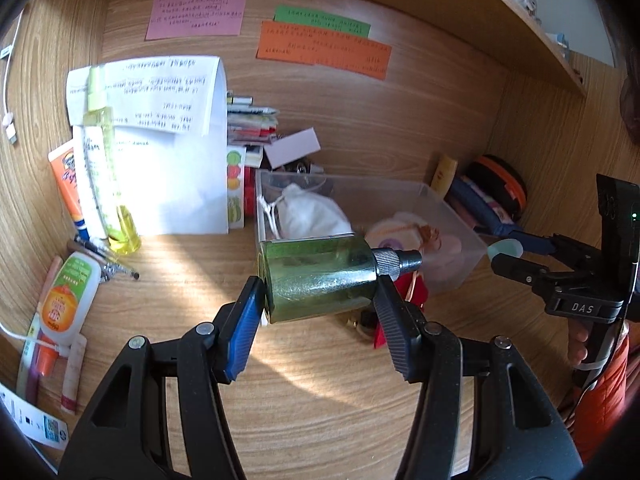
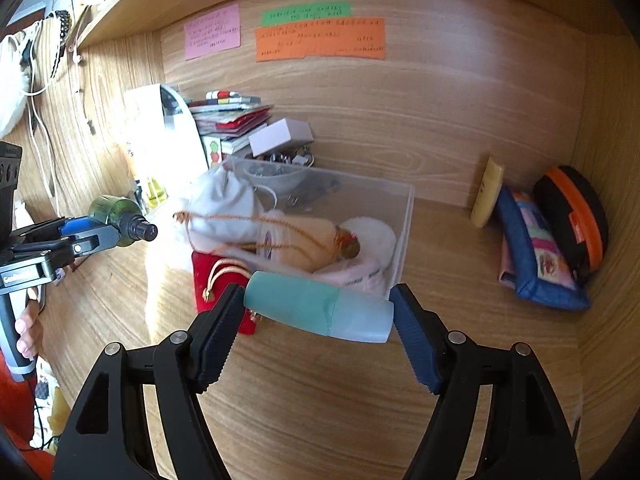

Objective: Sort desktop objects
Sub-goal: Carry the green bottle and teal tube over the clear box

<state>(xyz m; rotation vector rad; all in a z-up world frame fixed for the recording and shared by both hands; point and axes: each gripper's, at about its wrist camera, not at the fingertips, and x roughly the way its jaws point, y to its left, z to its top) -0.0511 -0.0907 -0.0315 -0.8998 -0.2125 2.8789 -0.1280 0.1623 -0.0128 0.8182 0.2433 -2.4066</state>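
- Our left gripper (image 1: 320,300) clamps the green bottle (image 1: 316,280) sideways, above the desk (image 1: 320,380).
- Our right gripper (image 2: 316,312) clamps the teal tube (image 2: 316,310) lengthwise, just before the clear bin (image 2: 404,232) mid-desk.

A: What can't be read? The pink note (image 1: 197,11) and orange note (image 1: 323,49) on the back wall, writing too small.

B: Red pouch (image 1: 412,292) mostly hidden behind the green bottle (image 1: 320,280). Clear box (image 2: 404,236) contents overlap, hard to separate.

A: Shelf (image 1: 532,20) cut off by the top edge. Tubes (image 1: 72,368) at lower left run out of view.

B: Person's hand (image 2: 28,328) half hidden behind the tool handle.
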